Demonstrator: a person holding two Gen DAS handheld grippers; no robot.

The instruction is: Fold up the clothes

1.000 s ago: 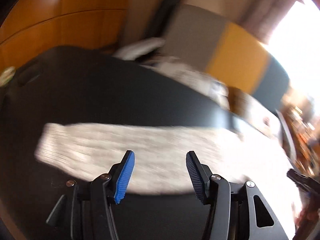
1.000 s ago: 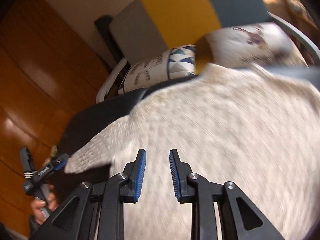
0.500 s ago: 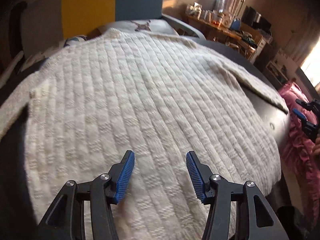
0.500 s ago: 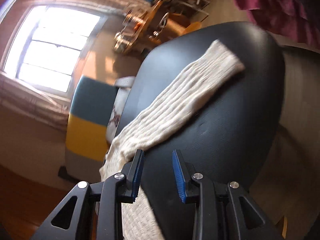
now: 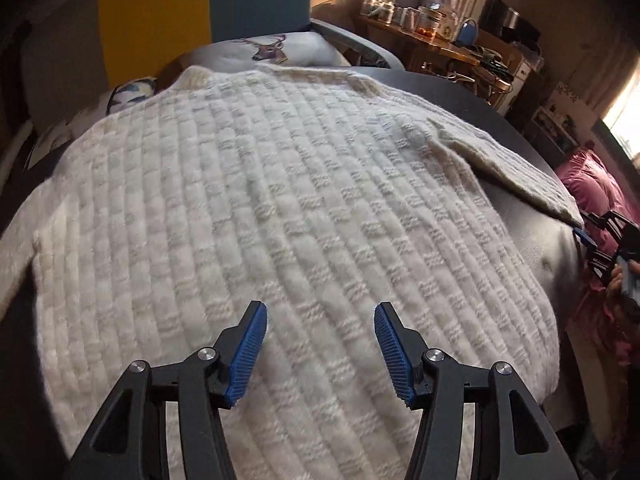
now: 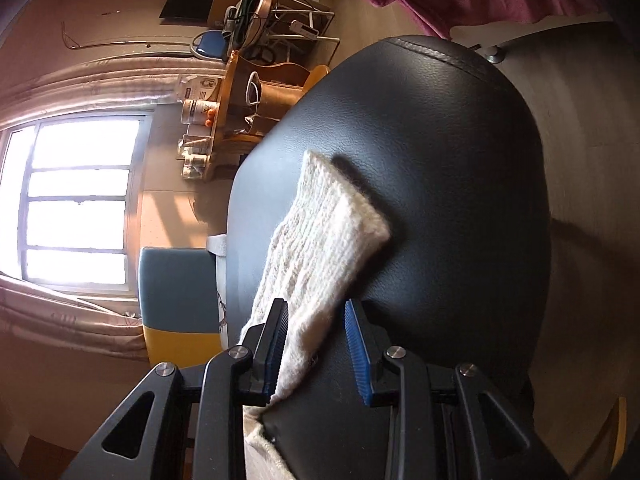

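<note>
A cream knit sweater (image 5: 280, 200) lies spread flat on the round black table (image 5: 532, 248). My left gripper (image 5: 320, 344) hovers open over the sweater's lower body with nothing between its fingers. The right sleeve (image 5: 516, 172) stretches out toward the table's right edge. There my right gripper (image 5: 600, 240) shows small beside the cuff, with a hand behind it. In the right wrist view the sleeve (image 6: 328, 236) runs across the black table top (image 6: 440, 160). The right gripper (image 6: 316, 344) is open, and the sleeve's edge lies between its blue pads, nearer the left one.
Behind the table stands a chair with a yellow and blue back (image 5: 208, 16) and a deer-print cushion (image 5: 276, 48). A wooden shelf with jars (image 5: 424, 28) is at the far right. Magenta cloth (image 5: 596, 192) lies past the table's right edge. A bright window (image 6: 76, 200) is on the left.
The left view swung from the left sleeve to the sweater's body and has since drawn closer. The right view swung from the body to the right sleeve and closed in on it.
</note>
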